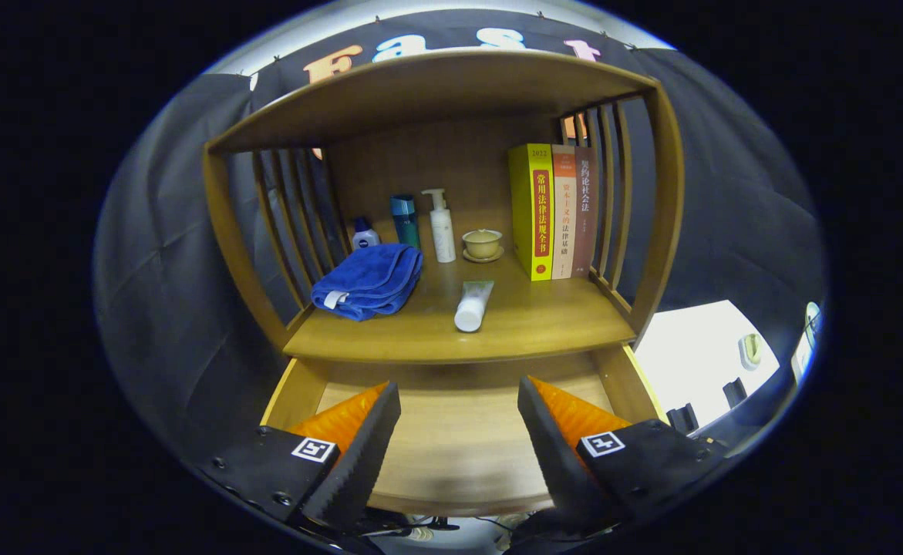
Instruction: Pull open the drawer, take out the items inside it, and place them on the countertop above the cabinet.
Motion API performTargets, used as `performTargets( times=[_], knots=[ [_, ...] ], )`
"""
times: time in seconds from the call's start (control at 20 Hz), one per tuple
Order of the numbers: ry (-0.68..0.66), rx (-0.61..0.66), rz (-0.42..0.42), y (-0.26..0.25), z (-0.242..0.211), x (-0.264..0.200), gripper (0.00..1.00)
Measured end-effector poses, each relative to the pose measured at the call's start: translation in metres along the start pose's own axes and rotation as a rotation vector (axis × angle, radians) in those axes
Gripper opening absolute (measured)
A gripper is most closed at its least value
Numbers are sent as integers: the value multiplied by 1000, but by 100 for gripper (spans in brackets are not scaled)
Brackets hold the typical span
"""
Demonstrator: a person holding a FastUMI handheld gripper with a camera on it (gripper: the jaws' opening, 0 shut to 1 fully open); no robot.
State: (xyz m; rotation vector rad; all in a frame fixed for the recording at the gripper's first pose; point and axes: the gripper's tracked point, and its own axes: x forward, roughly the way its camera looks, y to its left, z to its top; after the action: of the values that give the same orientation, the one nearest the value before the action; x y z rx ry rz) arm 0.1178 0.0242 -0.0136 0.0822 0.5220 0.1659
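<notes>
The wooden drawer [297, 389] stands pulled out under the countertop, and its bare bottom shows between my fingers. My gripper [459, 405] hovers over the drawer, open, with nothing between its fingers. On the countertop [544, 324] beyond the fingers lies a white tube [473, 306] on its side, cap toward me. A folded blue towel [370, 280] rests to the tube's left on the same surface.
At the back of the countertop stand a small blue-capped bottle [364, 233], a teal bottle [405, 219], a white pump bottle [441, 227], a lidded cup on a saucer [483, 244] and three upright books [555, 210]. Slatted wooden sides and a top shelf enclose it.
</notes>
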Motion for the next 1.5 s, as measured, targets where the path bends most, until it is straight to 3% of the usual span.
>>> performTargets(
  times=[0.5,0.95,1.5],
  knots=[
    [-118,-9,-90,-29,-76,-49,100],
    [-23,-8,-106,-31,-146,-35,100],
    [-41,36,-66,-24,-156,-26,98]
  ],
)
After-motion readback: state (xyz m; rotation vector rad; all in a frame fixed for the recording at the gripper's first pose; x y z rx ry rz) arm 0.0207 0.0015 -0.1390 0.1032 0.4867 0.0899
